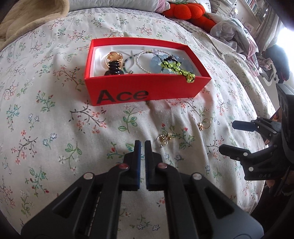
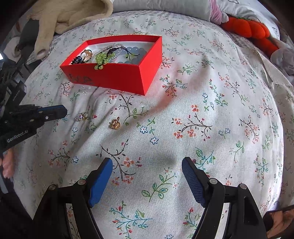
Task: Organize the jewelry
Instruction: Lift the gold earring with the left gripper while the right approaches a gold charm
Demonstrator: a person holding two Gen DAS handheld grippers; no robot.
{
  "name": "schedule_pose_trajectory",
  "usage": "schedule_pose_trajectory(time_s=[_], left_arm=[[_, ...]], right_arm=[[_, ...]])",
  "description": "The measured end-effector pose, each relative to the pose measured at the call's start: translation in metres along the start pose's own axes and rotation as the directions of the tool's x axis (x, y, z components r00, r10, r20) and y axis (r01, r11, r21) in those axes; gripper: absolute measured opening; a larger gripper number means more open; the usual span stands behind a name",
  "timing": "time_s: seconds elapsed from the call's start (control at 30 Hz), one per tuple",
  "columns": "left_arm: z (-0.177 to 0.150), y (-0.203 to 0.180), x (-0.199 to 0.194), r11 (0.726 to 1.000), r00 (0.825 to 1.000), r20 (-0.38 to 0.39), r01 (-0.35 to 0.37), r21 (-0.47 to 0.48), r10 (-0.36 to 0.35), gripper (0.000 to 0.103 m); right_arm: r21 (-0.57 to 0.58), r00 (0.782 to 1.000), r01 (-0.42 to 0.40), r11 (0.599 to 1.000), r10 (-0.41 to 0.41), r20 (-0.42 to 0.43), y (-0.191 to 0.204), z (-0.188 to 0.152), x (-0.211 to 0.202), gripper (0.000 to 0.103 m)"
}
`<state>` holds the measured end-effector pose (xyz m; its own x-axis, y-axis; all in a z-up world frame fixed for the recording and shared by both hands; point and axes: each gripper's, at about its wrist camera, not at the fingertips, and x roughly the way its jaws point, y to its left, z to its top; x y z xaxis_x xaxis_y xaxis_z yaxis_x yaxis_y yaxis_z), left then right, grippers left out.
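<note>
A red box marked "Ace" sits on the floral bedspread, also seen in the right wrist view. It holds a gold ring, black beads, a silvery bead strand, pale blue beads and a green bead bracelet that drapes over the front rim. Two small gold pieces lie loose in front of it: a crystal-set one and a ring with a flower. My left gripper is shut and empty, just left of the crystal piece. My right gripper stands open over bare cloth.
The bedspread is soft and creased. A beige blanket lies at the back left, with an orange plush toy and bundled clothes at the back right. A person's hand holds the left gripper.
</note>
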<state>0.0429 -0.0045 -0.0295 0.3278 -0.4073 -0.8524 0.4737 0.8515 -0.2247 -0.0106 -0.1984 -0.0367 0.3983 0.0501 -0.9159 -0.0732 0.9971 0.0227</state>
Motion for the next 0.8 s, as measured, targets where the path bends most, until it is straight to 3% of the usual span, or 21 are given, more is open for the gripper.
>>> schedule_pose_trajectory(time_s=[0.1, 0.23, 0.47, 0.8], left_arm=[[-0.003, -0.001, -0.001, 1.000, 1.000, -0.009, 0.013, 0.009, -0.013, 0.005], [-0.005, -0.017, 0.008, 0.997, 1.000, -0.028, 0.001, 0.078, 0.001, 0.022], [-0.009, -0.048, 0.026, 0.974, 0.997, -0.039, -0.056, 0.218, 0.066, 0.023], [0.001, -0.048, 0.030, 0.973, 0.994, 0.000, -0.104, 0.206, 0.107, 0.023]], right_arm=[[-0.002, 1.000, 0.000, 1.000, 0.000, 0.000, 0.003, 0.001, 0.000, 0.079], [-0.005, 1.000, 0.000, 1.000, 0.000, -0.005, 0.005, 0.002, 0.002, 0.079], [-0.007, 1.000, 0.000, 1.000, 0.000, -0.013, 0.003, -0.002, 0.004, 0.079], [0.024, 1.000, -0.001, 1.000, 0.001, -0.013, -0.011, -0.006, 0.001, 0.079]])
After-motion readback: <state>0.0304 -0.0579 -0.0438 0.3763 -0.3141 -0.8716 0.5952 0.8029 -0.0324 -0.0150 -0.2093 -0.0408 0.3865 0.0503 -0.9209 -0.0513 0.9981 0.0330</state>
